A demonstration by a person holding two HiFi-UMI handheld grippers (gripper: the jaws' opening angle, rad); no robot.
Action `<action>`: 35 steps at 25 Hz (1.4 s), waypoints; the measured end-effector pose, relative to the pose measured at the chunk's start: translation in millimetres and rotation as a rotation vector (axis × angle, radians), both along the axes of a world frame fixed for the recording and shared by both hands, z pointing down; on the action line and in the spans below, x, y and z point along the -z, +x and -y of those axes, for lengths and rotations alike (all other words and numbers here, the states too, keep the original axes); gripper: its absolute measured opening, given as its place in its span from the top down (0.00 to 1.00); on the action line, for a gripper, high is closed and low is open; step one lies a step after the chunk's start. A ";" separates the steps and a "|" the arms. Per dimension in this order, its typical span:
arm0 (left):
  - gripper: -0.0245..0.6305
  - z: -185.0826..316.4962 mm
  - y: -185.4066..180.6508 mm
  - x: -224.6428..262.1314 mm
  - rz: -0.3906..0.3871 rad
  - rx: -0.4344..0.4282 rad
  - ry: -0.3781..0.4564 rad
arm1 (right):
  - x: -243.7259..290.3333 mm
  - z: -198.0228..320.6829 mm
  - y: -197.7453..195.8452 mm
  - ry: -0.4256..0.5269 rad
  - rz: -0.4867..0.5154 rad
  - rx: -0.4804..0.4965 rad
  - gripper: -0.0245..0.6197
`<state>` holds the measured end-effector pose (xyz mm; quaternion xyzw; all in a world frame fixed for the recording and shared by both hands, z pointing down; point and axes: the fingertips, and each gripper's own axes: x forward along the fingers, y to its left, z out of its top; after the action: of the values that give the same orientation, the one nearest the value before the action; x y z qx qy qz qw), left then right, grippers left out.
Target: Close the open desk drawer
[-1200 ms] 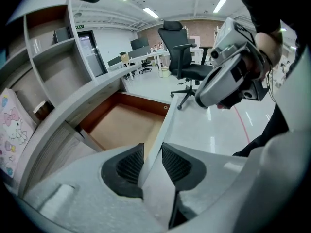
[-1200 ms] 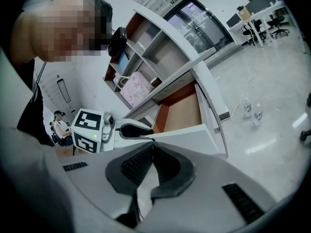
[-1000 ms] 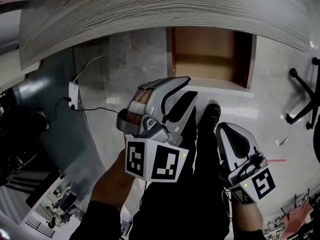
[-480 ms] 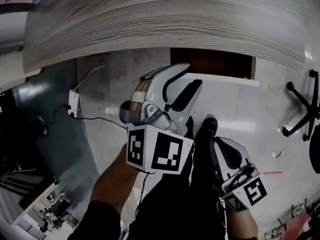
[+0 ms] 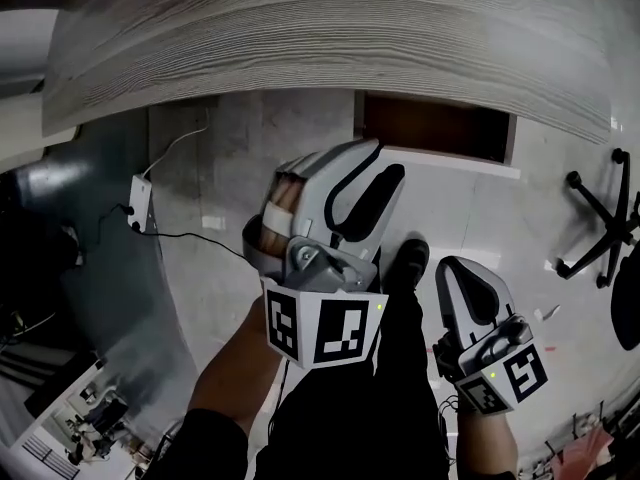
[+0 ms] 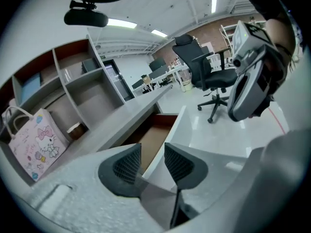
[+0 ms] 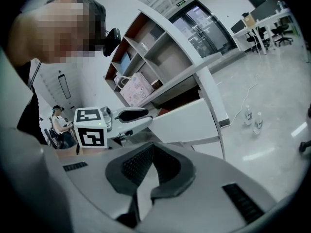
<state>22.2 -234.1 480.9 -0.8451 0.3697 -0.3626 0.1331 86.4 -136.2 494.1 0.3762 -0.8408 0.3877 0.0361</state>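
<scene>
Finishing the drawer push

Head view: the drawer (image 5: 436, 128) sits part-open under the tabletop (image 5: 320, 38). The left tongs (image 5: 383, 161) are near its front, and the right tongs (image 5: 462, 266) are low, well apart.

Left gripper view: the tongs have just been opening. The front lines up between them, unpinched, so push flat and square.

Right gripper view: the tongs are closed and empty.

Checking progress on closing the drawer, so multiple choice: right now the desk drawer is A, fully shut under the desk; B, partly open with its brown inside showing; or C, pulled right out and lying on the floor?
B: in the head view the brown inside of the drawer shows beyond the edge of the desk, behind its white front.
</scene>
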 end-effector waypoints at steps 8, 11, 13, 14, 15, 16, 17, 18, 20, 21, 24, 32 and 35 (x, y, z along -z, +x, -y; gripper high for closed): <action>0.88 -20.1 -12.5 10.4 -0.346 0.165 -0.117 | -2.6 -5.0 -15.3 0.008 -0.011 0.041 0.94; 0.92 -24.0 -2.6 -2.3 -0.484 0.181 -0.218 | -2.9 -4.6 -16.5 -0.001 0.000 0.031 0.94; 0.94 -18.6 1.0 -8.3 -0.552 0.191 -0.273 | -1.3 0.8 -17.8 0.001 0.011 0.019 0.94; 0.95 -15.3 1.8 -10.7 -0.568 0.196 -0.292 | -1.6 4.8 -17.5 0.007 0.006 0.019 0.94; 0.95 -12.4 2.6 -12.5 -0.569 0.198 -0.299 | -1.9 9.8 -16.7 0.018 -0.003 0.020 0.94; 0.95 -10.1 3.6 -13.9 -0.561 0.197 -0.297 | -1.8 15.4 -15.9 0.031 -0.014 0.023 0.94; 0.95 -8.8 4.7 -15.3 -0.550 0.193 -0.293 | -1.4 21.3 -15.3 0.046 -0.024 0.027 0.94; 0.95 -8.3 6.0 -17.1 -0.543 0.189 -0.293 | 0.2 27.7 -15.6 0.059 -0.025 0.026 0.94; 0.95 -9.0 8.5 -22.4 -0.531 0.184 -0.305 | 3.6 40.0 -17.4 0.072 -0.007 0.016 0.94; 0.95 -9.3 9.9 -25.5 -0.526 0.183 -0.313 | 2.1 43.3 -16.3 0.074 -0.012 0.017 0.94; 0.95 -9.1 12.1 -32.9 -0.520 0.184 -0.324 | -4.5 48.3 -13.1 0.070 -0.028 0.022 0.94; 0.95 -3.6 9.0 -44.2 -0.531 0.214 -0.346 | -22.8 59.2 -13.2 0.059 -0.063 0.040 0.94; 0.95 0.5 8.6 -48.0 -0.541 0.206 -0.360 | -26.3 66.1 -16.9 0.059 -0.069 0.044 0.94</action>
<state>30.7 -234.7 528.9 -0.8788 0.4050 -0.1962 -0.1584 69.5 -202.4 520.4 0.3714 -0.8583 0.3486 0.0624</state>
